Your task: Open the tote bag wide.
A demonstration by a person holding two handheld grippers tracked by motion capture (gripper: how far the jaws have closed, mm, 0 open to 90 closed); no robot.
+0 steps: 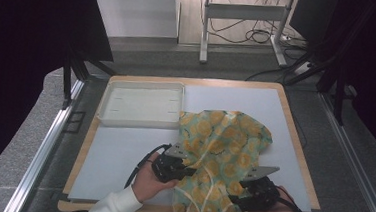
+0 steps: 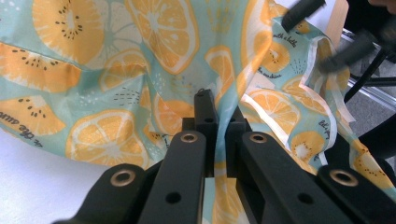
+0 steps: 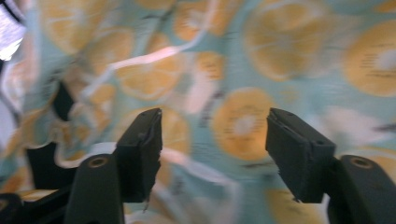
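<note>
Teal cotton cloth printed with orange slices (image 1: 223, 148) lies crumpled on the right half of the white-topped bench (image 1: 122, 151) in the high view, right of a shallow white plastic tray (image 1: 141, 104); the left gripper (image 1: 187, 172) meets its left edge and the right gripper (image 1: 234, 197) its near edge. In the left gripper view, the jaws are clamped on a fold of cloth (image 2: 140, 70). In the right gripper view, blurred, the jaws stand wide apart before the cloth (image 3: 280, 56), gripping nothing.
</note>
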